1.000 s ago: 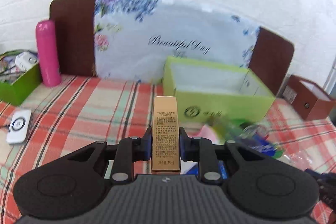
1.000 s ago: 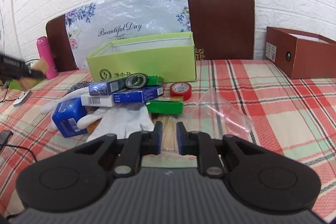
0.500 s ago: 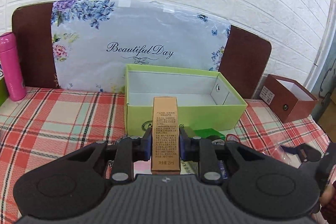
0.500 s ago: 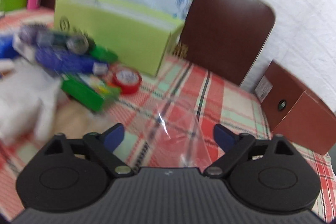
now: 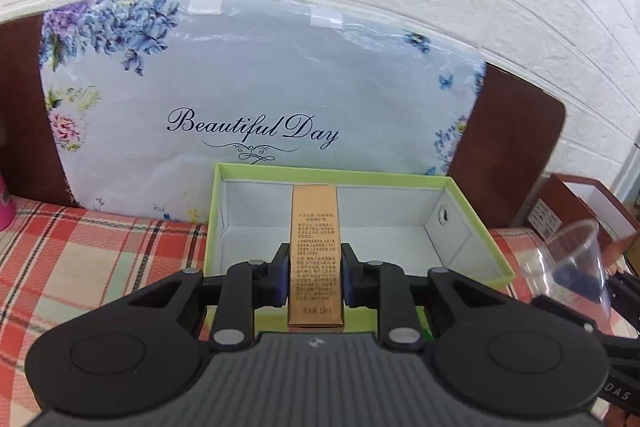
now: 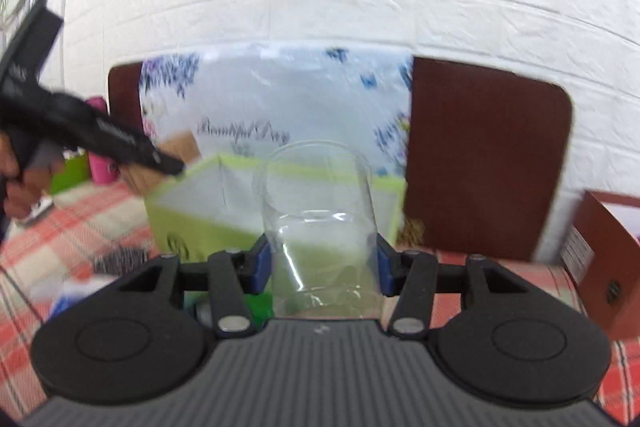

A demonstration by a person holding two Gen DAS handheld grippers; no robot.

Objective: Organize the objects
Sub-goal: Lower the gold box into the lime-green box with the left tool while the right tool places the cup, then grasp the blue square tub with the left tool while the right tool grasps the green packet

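Right now, in the left wrist view, the left gripper is squeezing a thin gold box between its two pads. The gold box is standing with its long side pointing straight ahead, away from the camera. Just past its far end, the green box is sitting open on the checked tablecloth. The green box looks empty inside, and its open top is facing up. So the gold box is pointing right at the place where it probably belongs, and it is hanging over the near wall already. At the right edge, a clear plastic cup is poking into view.

Next, in the right wrist view, the right gripper is holding that clear plastic cup. Its jaws are closing, and the blue pads are touching both sides of the cup. The cup's mouth is pointing ahead, toward the green box, which is sitting a little to the left. This picture is blurry. The left gripper is reaching in from the left, over the box's corner.

I think the left hand is nearer to the green box, so the gold box should go in first. The cup is waiting further back on the right.
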